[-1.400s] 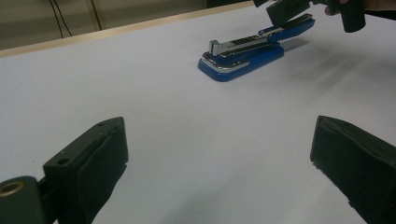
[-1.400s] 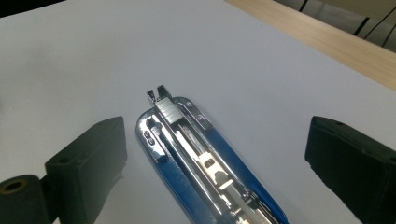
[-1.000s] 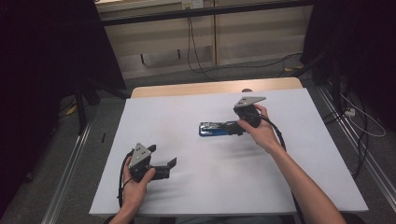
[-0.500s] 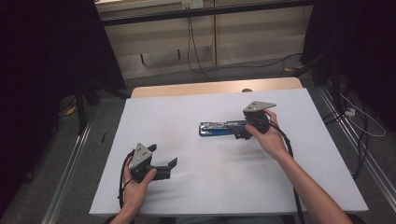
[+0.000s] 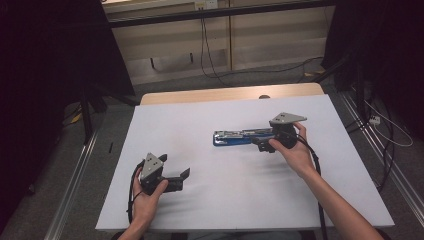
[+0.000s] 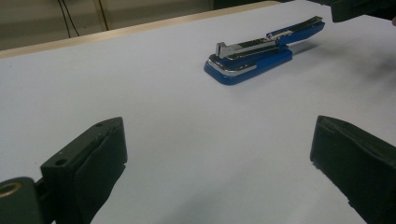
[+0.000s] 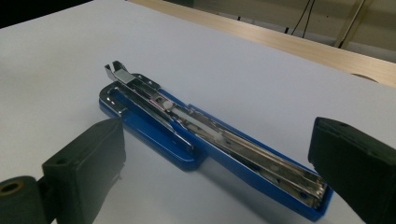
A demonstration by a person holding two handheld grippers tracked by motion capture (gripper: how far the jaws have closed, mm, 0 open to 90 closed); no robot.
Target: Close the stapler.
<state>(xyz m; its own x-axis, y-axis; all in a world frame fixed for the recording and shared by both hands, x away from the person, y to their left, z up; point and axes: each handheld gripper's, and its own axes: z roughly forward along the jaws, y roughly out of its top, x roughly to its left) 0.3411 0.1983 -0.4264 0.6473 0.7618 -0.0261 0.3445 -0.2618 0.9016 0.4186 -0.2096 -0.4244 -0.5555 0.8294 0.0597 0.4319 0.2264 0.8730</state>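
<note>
Blue stapler (image 7: 205, 144) lies swung open on table (image 5: 200, 120), likely rigid, slick, hinge-floppy; right tool (image 5: 264, 145) wide open, empty, best gripping blue base; left tool (image 5: 181, 177) open, empty.

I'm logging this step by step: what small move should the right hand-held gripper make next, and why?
Probably ease the right hand-held gripper forward and close it across the blue stapler. Its jaws stand open, the stapler lies flat on the white table running between them, and neither jaw touches it. The left hand-held gripper sits open, well away from the stapler.
</note>
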